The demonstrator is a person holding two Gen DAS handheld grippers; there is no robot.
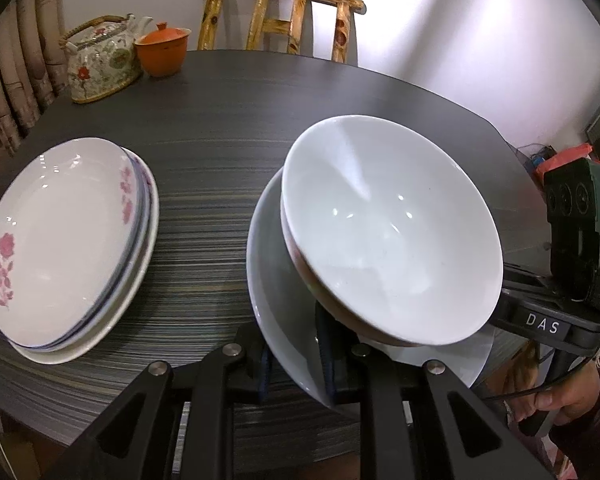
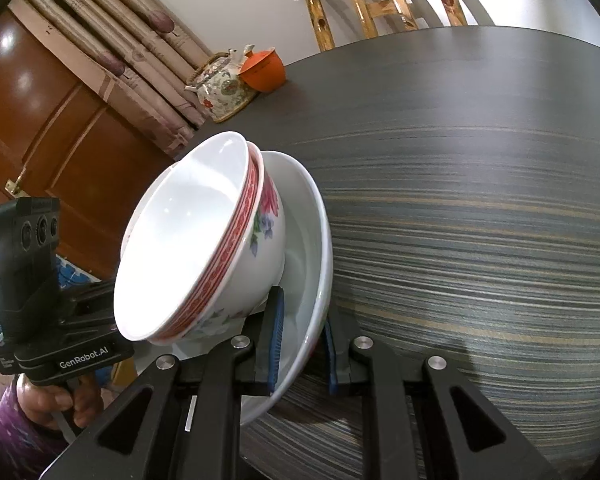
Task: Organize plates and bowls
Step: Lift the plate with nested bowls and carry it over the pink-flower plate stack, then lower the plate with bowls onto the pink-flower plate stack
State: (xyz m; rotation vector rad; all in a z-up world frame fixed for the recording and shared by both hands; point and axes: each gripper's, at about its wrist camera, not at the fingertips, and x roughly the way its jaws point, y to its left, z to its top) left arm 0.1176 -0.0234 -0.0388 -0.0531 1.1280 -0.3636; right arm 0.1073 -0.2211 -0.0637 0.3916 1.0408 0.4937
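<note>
Both grippers are shut on the rim of one white plate (image 1: pixel 276 312), from opposite sides. My left gripper (image 1: pixel 296 364) pinches its near edge with blue pads. My right gripper (image 2: pixel 300 354) pinches the plate (image 2: pixel 312 216) too. Two nested white bowls (image 1: pixel 388 236) sit tilted in the plate; the lower one has a red band and flowers (image 2: pixel 256 216). The plate is held over the table's near right edge. A stack of plates (image 1: pixel 68 240) with a pink-flowered one on top lies on the table to the left.
The dark striped table (image 1: pixel 228 128) carries a flowered teapot (image 1: pixel 100 60) and an orange lidded cup (image 1: pixel 162 46) at the far left. A wooden chair (image 1: pixel 284 16) stands behind the table. Curtains (image 2: pixel 112 40) and a brown door (image 2: pixel 40 120) are to the left.
</note>
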